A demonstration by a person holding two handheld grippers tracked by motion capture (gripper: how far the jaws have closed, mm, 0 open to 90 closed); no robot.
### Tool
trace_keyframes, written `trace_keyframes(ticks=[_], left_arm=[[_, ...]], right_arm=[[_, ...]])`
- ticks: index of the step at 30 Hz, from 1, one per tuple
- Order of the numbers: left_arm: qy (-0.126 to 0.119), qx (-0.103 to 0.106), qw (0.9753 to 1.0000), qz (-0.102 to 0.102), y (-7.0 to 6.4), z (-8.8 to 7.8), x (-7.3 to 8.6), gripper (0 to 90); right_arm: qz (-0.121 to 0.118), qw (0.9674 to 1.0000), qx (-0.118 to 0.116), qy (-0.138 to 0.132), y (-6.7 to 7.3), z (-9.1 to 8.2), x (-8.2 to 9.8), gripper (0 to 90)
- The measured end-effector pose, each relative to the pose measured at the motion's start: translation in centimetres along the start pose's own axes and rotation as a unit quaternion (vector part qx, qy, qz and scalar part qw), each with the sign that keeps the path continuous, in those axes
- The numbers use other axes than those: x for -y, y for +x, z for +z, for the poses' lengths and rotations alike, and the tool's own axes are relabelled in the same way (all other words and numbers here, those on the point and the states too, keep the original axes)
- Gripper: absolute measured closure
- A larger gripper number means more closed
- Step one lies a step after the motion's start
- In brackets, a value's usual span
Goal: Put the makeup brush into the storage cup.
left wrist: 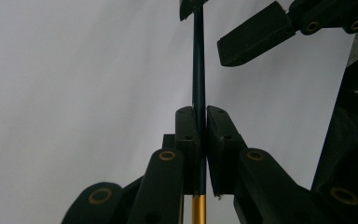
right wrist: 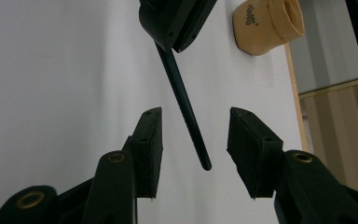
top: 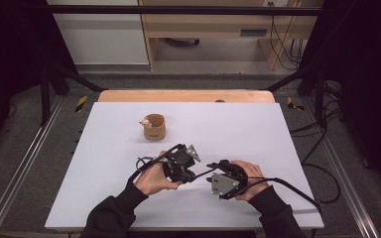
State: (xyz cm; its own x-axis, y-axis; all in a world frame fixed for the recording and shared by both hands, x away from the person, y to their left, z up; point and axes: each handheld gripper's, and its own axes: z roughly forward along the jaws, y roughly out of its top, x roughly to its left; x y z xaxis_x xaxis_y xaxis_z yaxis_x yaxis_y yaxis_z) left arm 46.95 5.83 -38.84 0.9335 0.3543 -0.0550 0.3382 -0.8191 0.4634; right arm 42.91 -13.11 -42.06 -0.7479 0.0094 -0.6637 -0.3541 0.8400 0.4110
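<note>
High view, table: a matt white sheet (top: 104, 193) lies over a wooden top whose far edge shows bare.
High view, left gripper (top: 187, 174): black, angular, with a grey three-cornered plate; held in the person's left hand (top: 154, 179), its tips turned toward the right gripper.
High view, right gripper (top: 211, 167): black with a grey plate, in the right hand (top: 248, 173), just beside the left one's tips; a thin dark rod bridges the two, too small here to read.
High view, cup (top: 154, 127): a round tan cup with a small pale figure at its rim, beyond the left gripper, apart from it.
Left gripper view, pen (left wrist: 198, 70): a slim dark cylinder, smooth, with a gold section (left wrist: 198, 211) near the camera; the flat black pads press it from both sides, jaws closed on it.
Left gripper view, other tool: one pad of the right gripper hangs beside the pen's far end, not touching.
Right gripper view, pen (right wrist: 186, 112): its rounded tip sits between the right gripper's (right wrist: 195, 140) pads with a gap on each side; the jaws stand partly open, nothing gripped.
Right gripper view, cup (right wrist: 268, 23): printed lettering on its wall, which the high view does not resolve.
</note>
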Motion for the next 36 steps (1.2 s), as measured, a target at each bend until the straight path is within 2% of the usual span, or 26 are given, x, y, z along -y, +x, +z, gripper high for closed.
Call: trace_keyframes(ticks=[3,8,10,12,13,24,30,31,36], left_arm=[[0.0,0.002,1.0,-0.001,-0.1,0.0,-0.1,83.0],[0.003,0.008,1.0,-0.005,-0.4,0.1,-0.4,83.0],[0.004,0.009,0.9999,-0.004,-0.5,0.1,-0.5,83.0],[0.003,0.012,0.9999,-0.009,-0.6,0.2,-0.6,83.0],[0.004,0.013,0.9999,-0.009,-0.6,0.3,-0.7,83.0],[0.009,0.016,0.9997,-0.017,-0.8,0.6,-1.0,83.0],[0.008,0.018,0.9996,-0.018,-0.9,0.6,-1.1,83.0],[0.008,0.019,0.9996,-0.018,-0.9,0.6,-1.1,83.0],[0.008,0.019,0.9996,-0.018,-0.9,0.6,-1.2,83.0]], right_arm=[[-0.011,0.9999,-0.004,0.002,0.0,0.1,-0.1,57.3],[-0.013,0.9998,-0.014,0.006,0.4,0.3,-0.2,61.3],[-0.02,0.9997,-0.01,0.005,0.5,0.4,-0.2,63.1],[-0.009,0.9999,-0.011,0.01,0.7,0.4,-0.2,64.7],[-0.027,0.9994,-0.015,0.013,0.5,0.5,-0.2,65.9],[-0.056,0.9982,-0.017,0.012,0.8,0.8,-0.3,71.5],[-0.054,0.9981,-0.02,0.021,0.9,0.9,-0.4,75.9],[-0.048,0.9984,-0.019,0.021,1.0,0.9,-0.4,76.8],[-0.052,0.9982,-0.015,0.024,1.0,0.9,-0.4,79.9]])
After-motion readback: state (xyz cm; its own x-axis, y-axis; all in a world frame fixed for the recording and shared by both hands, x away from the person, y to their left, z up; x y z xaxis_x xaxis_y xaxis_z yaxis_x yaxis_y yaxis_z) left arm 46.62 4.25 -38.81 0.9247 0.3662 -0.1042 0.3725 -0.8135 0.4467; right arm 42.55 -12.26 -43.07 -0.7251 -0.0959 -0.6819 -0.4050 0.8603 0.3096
